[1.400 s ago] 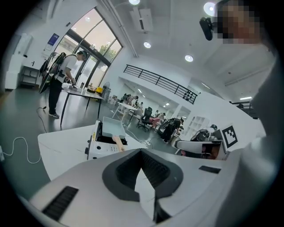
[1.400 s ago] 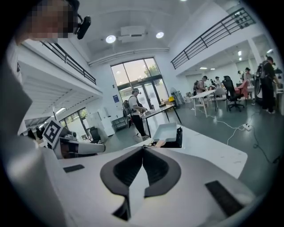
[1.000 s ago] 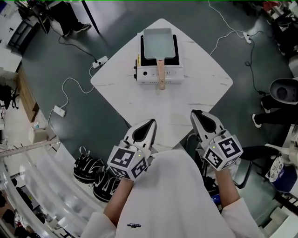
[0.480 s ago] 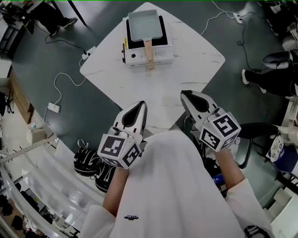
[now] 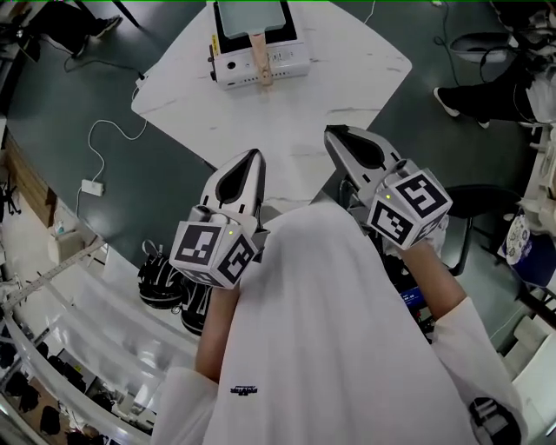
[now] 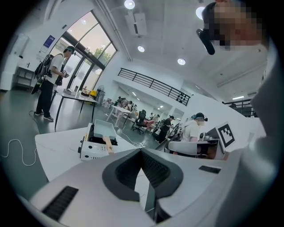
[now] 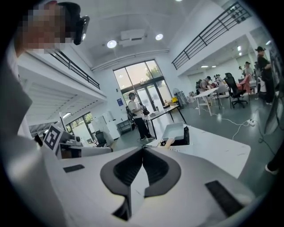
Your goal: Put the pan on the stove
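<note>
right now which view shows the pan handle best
The head view: the pan handle is seen whole from above, sticking out over the front of the stove. The left gripper view shows it small and foreshortened from a low angle; the right gripper view shows only a short, distant piece of it.

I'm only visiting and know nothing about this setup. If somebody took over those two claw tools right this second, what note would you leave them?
Left gripper: shut, empty, held close to the person's chest at the near corner of the white table.
Right gripper: likewise shut and empty, beside the left one.
Pan: sits on the stove at the table's far end, with its wooden handle pointing back toward the person.
Done: the pan is on the stove.
Left: apparently nothing; neither gripper touches anything.
</note>
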{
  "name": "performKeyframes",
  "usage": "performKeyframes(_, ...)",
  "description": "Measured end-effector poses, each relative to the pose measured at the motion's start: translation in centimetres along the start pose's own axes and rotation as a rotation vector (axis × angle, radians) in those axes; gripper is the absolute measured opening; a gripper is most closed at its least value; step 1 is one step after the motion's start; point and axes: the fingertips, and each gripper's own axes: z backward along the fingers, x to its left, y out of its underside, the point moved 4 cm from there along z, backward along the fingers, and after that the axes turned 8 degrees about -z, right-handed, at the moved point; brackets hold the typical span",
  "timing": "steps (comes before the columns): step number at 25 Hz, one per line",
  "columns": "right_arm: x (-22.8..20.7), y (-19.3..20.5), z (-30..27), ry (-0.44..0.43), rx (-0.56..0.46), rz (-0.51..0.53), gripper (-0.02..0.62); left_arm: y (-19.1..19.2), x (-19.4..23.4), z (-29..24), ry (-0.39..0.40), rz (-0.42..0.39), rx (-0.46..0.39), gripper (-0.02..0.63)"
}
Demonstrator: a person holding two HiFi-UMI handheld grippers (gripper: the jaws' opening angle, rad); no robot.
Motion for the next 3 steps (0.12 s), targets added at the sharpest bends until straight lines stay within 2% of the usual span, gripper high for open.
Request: performKeyframes(3, 0.31, 0.56, -0.12, -0.013, 0.002, 0.012, 0.005, 0.40, 0.03, 0.51, -0.007, 0.003, 0.007, 0.000)
